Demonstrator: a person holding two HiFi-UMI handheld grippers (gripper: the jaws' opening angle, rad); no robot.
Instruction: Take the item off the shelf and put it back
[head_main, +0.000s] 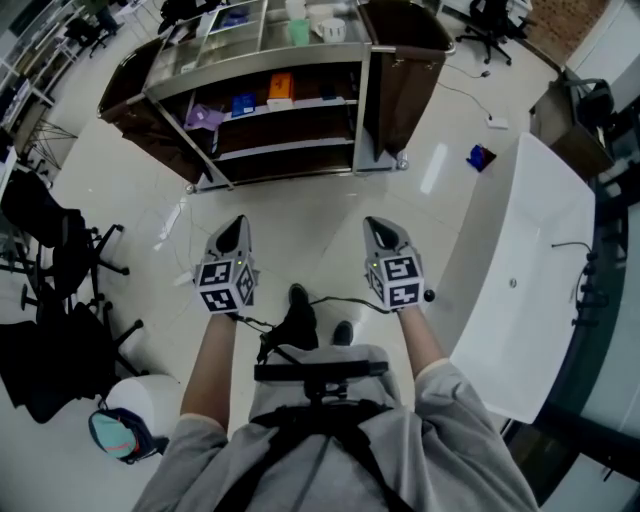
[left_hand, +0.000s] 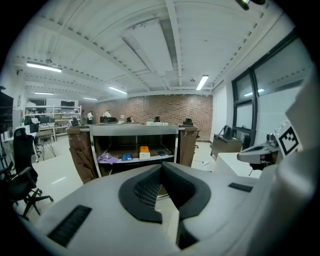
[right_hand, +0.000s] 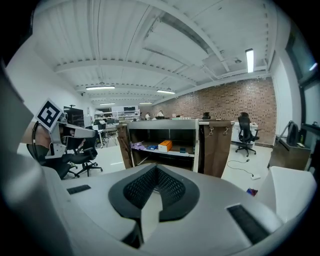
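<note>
Closed and empty, the grey left gripper (head_main: 236, 222) and right gripper (head_main: 378, 224) face the orange cardboard box (head_main: 280, 90) on the steel shelf cart (head_main: 365, 110), well ahead and probably nearer the left.

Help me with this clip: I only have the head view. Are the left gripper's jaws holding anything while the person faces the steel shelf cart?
Observer: No. In the left gripper view, the grey left gripper has its jaws closed together with nothing between them.
Operator: And the right one?
Observer: Same. The grey right gripper has its jaws meeting at the tips, empty.
Operator: Anybody beyond the cart?
Observer: Yes, people stand far behind the stainless-steel shelf cart, in front of a red brick wall.
</note>
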